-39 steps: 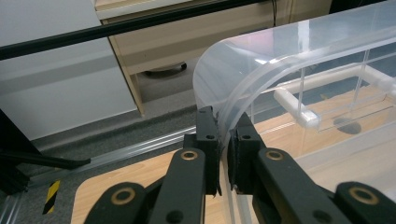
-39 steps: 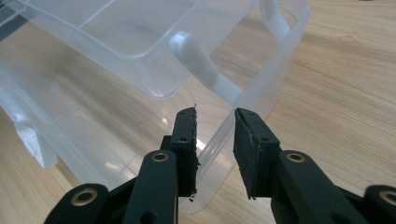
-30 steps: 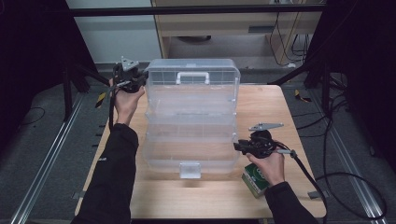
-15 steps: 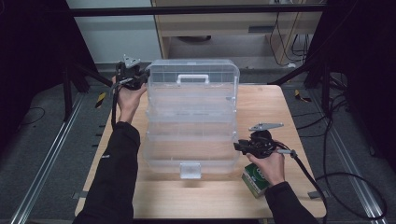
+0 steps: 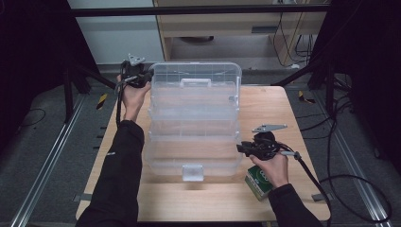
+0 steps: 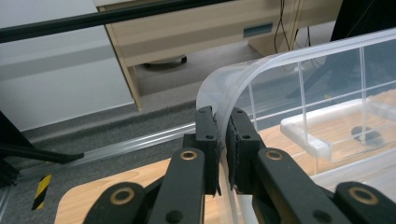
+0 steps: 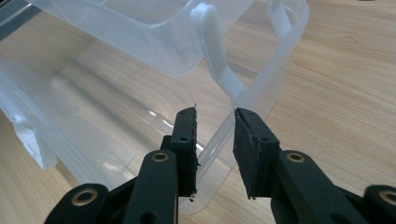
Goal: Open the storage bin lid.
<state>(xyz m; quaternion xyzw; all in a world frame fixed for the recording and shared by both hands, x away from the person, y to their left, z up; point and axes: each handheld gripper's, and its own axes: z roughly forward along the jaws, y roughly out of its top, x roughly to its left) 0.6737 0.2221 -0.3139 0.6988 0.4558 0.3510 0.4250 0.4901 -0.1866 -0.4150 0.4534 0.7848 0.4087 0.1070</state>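
Clear plastic organiser box (image 5: 194, 123) standing open in the middle of the wooden counter (image 5: 283, 109), tiers fanned out toward the person, top tier with its white carry handle (image 5: 195, 82) raised at the far end, white latch (image 5: 192, 172) at the near edge.

Left hand-held gripper (image 5: 147, 75) up at the far left corner of the box, clamped onto the curved transparent rim (image 6: 233, 88) of the lid — pads pressed against both faces of the thin wall, seen plainly in the left gripper view. Inside the clear wall, white dividers and an inner tray (image 6: 327, 135) over the wood. Left hand (image 5: 135, 94) and dark sleeve reaching in along the box's left side.

Right hand-held gripper (image 5: 241, 148) at the near right side of the box, low, by the bottom tier. Jaws partly spread in the right gripper view, with the lower edge of the clear wall (image 7: 247, 102) running between them; pads not visibly pressing on it, though the transparent plastic makes contact hard to judge — possibly just astride the edge. White hinge arm (image 7: 217, 51) rising above the jaws.

Small green-and-white carton (image 5: 257, 182) lying on the counter under the right hand (image 5: 269, 165), near the front right corner, just beside the box.
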